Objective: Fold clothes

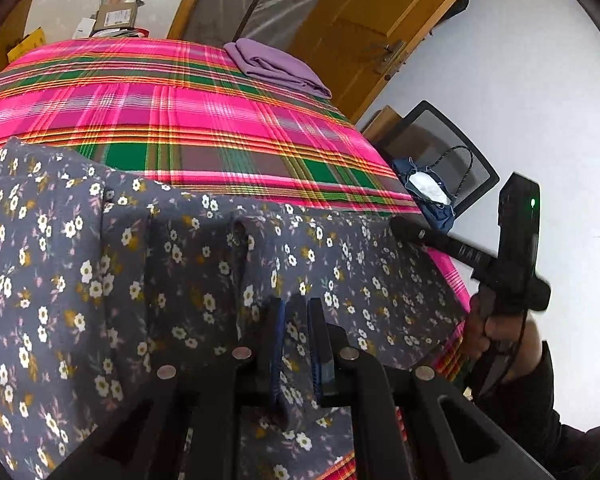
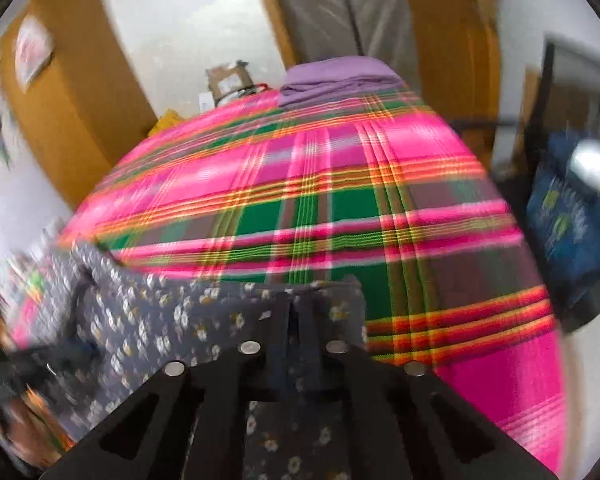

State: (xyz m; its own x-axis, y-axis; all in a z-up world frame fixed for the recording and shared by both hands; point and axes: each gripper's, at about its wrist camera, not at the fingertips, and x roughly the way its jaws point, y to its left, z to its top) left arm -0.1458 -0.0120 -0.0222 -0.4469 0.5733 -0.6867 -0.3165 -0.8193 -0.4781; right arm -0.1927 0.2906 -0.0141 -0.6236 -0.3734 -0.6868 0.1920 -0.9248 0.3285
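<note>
A dark grey garment with small white and yellow flowers (image 1: 180,272) lies rumpled over the near part of a pink and green plaid bedspread (image 1: 220,120). My left gripper (image 1: 296,336) is shut on a fold of it, with the cloth pinched between the blue pads. In the right wrist view, which is blurred, my right gripper (image 2: 294,308) is shut on the garment's (image 2: 160,320) far edge. The left wrist view shows the right gripper (image 1: 400,227) in a person's hand (image 1: 496,328), its tip at the garment's right corner.
A folded purple cloth (image 1: 278,66) sits at the bedspread's far corner. A black mesh chair (image 1: 452,148) with a blue bag (image 1: 428,196) stands right of the bed. A cardboard box (image 1: 118,16) and a wooden door (image 1: 380,20) lie beyond.
</note>
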